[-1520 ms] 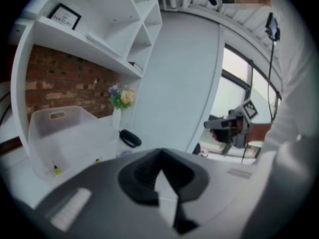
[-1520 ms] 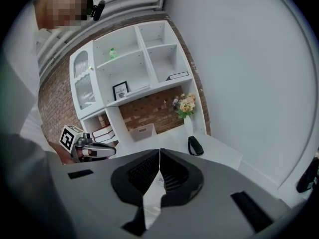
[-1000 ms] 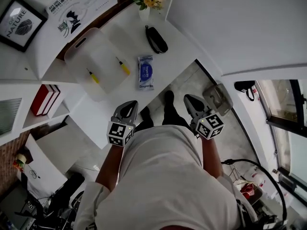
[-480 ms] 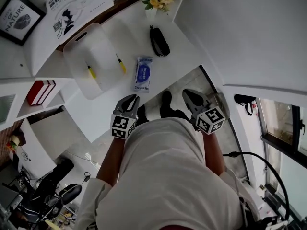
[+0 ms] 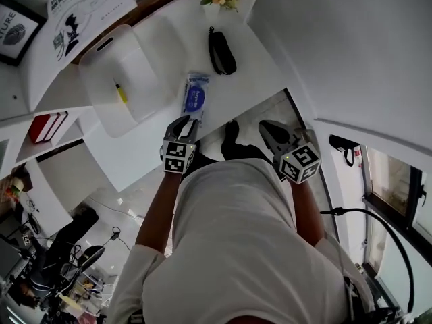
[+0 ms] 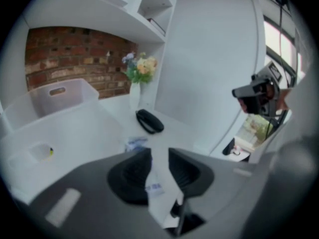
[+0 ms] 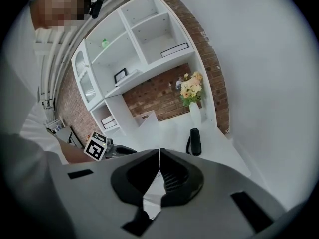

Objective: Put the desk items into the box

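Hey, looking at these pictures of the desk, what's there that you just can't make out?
- Blue-and-white packet: print too small in the head view, blurred in the left gripper view.
- Yellow item in the box: too small to identify, head view.
- Framed picture: cut off by the head view's left edge.
- Black case: too small to identify in any view.
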